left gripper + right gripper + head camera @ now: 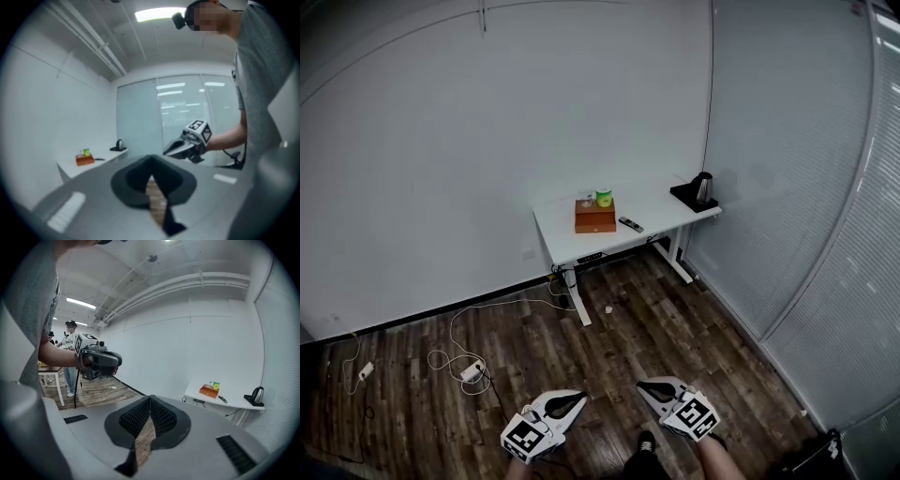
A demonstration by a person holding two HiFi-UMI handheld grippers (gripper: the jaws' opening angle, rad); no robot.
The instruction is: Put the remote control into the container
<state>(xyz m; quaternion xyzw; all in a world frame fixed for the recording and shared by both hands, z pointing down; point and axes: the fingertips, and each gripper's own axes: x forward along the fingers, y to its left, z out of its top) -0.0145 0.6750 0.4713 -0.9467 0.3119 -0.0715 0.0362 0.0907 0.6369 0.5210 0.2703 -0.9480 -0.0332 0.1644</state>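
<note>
Remote control [630, 224] slim, dark, flat on white table [656, 207], beside brown container [595, 217]

Ahead of me a white rectangular desk [661, 214] stands against the plain white wall [487, 141]. A black electric kettle [702, 187] sits on a black tray [682, 197] at its right end, with a small green tub [604, 198] further left. On the dark wood-plank floor [656, 328] a white power strip [471, 372] lies among looping white cables [502, 302].
</note>
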